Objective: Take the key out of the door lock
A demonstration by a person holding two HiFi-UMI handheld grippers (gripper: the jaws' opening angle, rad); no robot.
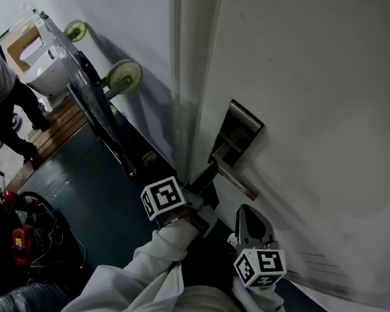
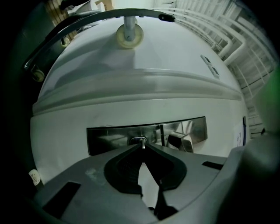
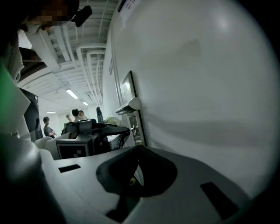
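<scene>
Left gripper point(image 2: 142, 147) meets the door point(image 1: 323, 99) at its steel lock plate point(image 2: 109, 140), jaws nearly closed and pinching the head of the key point(image 2: 141, 141), which sits in the lock just beside the lever handle point(image 2: 180, 141). The right gripper point(image 3: 138, 149) hangs close to the door below the handle, jaws together with nothing between them. The pull appears best made straight back along the keyway, without twisting or drooping, since the hold looks thin at the jaw tips and a sideways tug could bind the blade or slip off.
</scene>
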